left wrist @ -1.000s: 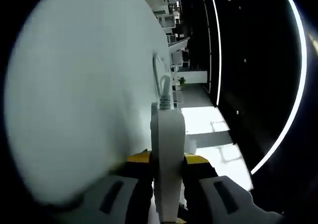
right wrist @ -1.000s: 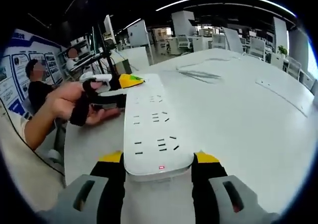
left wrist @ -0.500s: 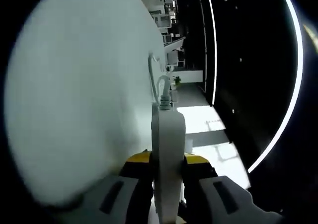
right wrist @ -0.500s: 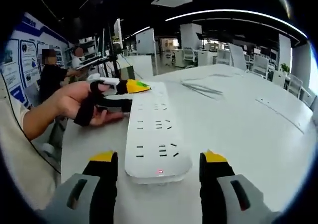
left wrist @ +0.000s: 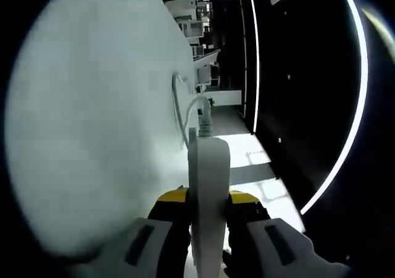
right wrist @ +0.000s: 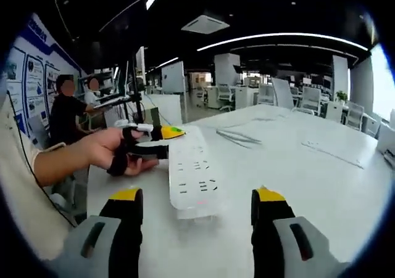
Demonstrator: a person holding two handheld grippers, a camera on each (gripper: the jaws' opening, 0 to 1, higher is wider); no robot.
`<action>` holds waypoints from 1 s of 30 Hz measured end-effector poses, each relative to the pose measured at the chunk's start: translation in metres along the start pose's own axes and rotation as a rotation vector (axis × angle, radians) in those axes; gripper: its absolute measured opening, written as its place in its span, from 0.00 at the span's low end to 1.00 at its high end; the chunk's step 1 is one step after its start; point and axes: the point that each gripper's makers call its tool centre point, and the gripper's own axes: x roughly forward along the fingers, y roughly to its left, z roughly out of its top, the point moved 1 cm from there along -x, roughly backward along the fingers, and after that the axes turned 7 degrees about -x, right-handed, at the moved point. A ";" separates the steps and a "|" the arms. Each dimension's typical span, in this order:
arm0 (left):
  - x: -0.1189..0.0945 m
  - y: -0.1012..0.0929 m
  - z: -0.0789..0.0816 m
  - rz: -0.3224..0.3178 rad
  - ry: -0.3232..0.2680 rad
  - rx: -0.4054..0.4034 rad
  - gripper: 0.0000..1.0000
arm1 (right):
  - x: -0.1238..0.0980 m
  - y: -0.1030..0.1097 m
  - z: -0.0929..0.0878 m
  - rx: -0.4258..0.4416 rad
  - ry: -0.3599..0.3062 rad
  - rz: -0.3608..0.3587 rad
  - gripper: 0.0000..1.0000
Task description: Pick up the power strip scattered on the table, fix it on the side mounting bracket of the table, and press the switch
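**Two hand-held grippers, one power strip**

Our left hand-held gripper (left wrist: 208, 211) has its yellow-tipped jaws closed on the white power strip (left wrist: 208, 185), which stands edge-on between them in the left gripper view, its cord (left wrist: 196, 108) curving away over the white surface (left wrist: 92, 124).

From the right gripper view we see the power strip (right wrist: 194, 178) lying flat on the surface (right wrist: 308, 173), sockets up, with a small red light at its near end. Our right hand-held gripper (right wrist: 195, 211) is spread wide, its jaws apart from the strip and holding nothing. Our left hand (right wrist: 117, 155) holds the left hand-held gripper (right wrist: 162, 141) at the strip's far left edge.
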 end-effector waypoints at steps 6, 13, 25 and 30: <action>-0.008 -0.003 0.013 -0.027 -0.033 -0.023 0.25 | -0.016 -0.006 0.004 0.015 -0.053 -0.056 0.67; -0.008 -0.006 0.019 -0.027 -0.036 -0.021 0.25 | -0.036 -0.015 0.005 0.024 -0.088 -0.113 0.66; -0.008 -0.009 0.024 -0.023 0.022 0.028 0.25 | -0.054 -0.019 -0.001 0.049 -0.103 -0.170 0.63; -0.011 -0.012 0.029 -0.024 0.050 0.034 0.25 | -0.058 -0.018 -0.001 0.066 -0.119 -0.173 0.62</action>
